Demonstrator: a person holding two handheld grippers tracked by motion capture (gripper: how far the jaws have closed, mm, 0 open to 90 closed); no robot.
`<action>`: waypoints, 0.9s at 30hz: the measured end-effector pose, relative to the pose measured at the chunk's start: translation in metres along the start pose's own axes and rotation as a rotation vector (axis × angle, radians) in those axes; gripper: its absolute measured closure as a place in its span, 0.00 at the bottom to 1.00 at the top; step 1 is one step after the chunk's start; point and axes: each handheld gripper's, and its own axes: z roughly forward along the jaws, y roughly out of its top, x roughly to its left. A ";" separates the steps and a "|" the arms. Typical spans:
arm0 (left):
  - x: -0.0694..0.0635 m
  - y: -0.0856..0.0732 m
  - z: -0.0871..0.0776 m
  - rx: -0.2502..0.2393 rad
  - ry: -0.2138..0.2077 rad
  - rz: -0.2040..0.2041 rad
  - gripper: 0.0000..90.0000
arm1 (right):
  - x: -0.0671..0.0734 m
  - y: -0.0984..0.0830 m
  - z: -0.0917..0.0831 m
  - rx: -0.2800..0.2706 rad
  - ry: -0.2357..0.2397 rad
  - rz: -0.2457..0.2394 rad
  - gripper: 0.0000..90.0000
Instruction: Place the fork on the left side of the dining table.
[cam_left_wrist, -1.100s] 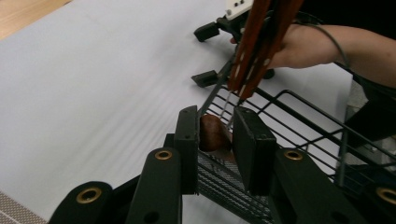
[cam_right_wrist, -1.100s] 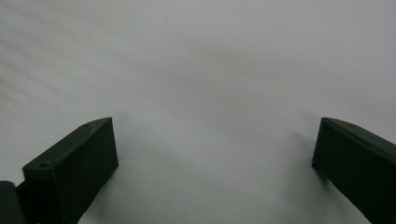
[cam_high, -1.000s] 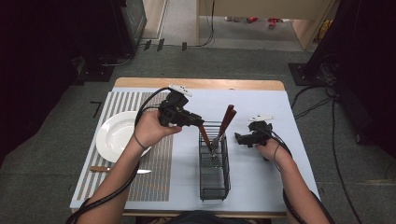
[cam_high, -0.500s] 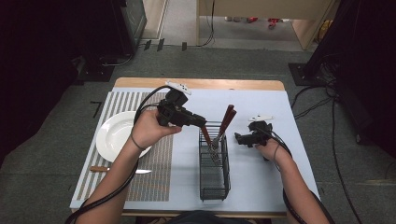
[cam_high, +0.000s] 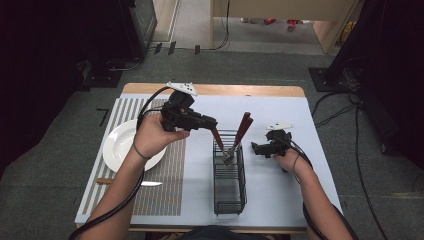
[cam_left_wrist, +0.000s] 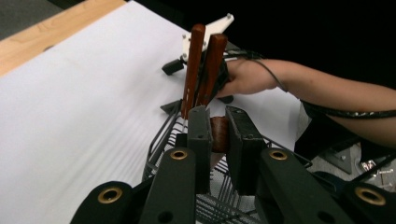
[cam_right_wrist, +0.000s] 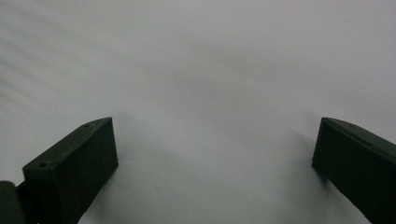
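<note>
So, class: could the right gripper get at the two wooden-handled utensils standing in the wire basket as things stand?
Probably yes: the right gripper is open and empty beside the wire basket, and the two upright handles face it unobstructed.

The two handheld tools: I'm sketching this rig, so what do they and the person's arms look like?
The left tool and right tool are black, each with two blocky jaws, brass-ringed pivots, a white three-cornered top plate and a trailing black cable. The forearms are bare; a thin band circles the left wrist.

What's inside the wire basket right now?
The wire basket holds three wooden-handled utensils at its far end: two lean together, and the left gripper is shut on the handle of the third. Their working ends are hidden behind the mesh, so the type is unclear.
</note>
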 end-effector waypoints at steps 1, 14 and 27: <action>0.000 0.000 -0.002 -0.007 0.002 0.001 0.92 | 0.000 0.000 0.000 0.000 0.000 0.000 0.00; -0.003 0.004 -0.027 -0.096 0.034 0.014 0.92 | 0.000 0.000 0.000 0.000 0.000 0.000 0.00; -0.003 0.005 -0.049 -0.157 0.069 0.018 0.92 | 0.000 0.000 0.000 -0.002 0.000 -0.003 0.00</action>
